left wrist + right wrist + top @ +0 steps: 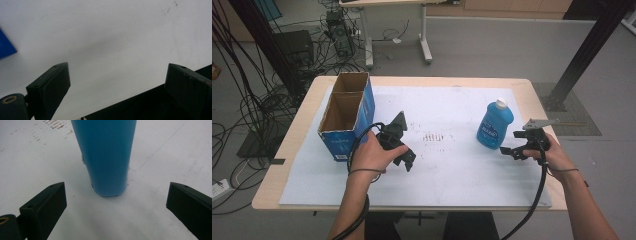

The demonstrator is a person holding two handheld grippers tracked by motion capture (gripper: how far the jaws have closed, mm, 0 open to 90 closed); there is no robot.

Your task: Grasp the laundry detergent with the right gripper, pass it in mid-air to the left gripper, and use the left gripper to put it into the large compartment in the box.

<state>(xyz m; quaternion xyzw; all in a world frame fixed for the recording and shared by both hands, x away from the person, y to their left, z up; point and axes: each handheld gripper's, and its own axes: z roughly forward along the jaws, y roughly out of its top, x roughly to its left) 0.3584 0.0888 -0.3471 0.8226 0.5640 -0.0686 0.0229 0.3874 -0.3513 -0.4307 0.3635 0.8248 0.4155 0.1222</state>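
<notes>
The right hand-held gripper (513, 151) had its jaws spread wide, holding nothing, just short of the one blue bottle (494, 124), which stood upright on the white sheet (452, 170) of the counter (302, 120). The left hand-held gripper (406, 161) was equally wide open, empty, over bare sheet beside the one blue cardboard box (346, 117), which had two open compartments.

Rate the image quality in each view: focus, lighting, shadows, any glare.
High view: even light, mildly soft, the bottle and box are readable and there is no strong glare. Left gripper view: soft, with a dark shadow band across the sheet at lower right. Right gripper view: the bottle is fairly sharp, with only a faint shadow at its base and no glare.
</notes>
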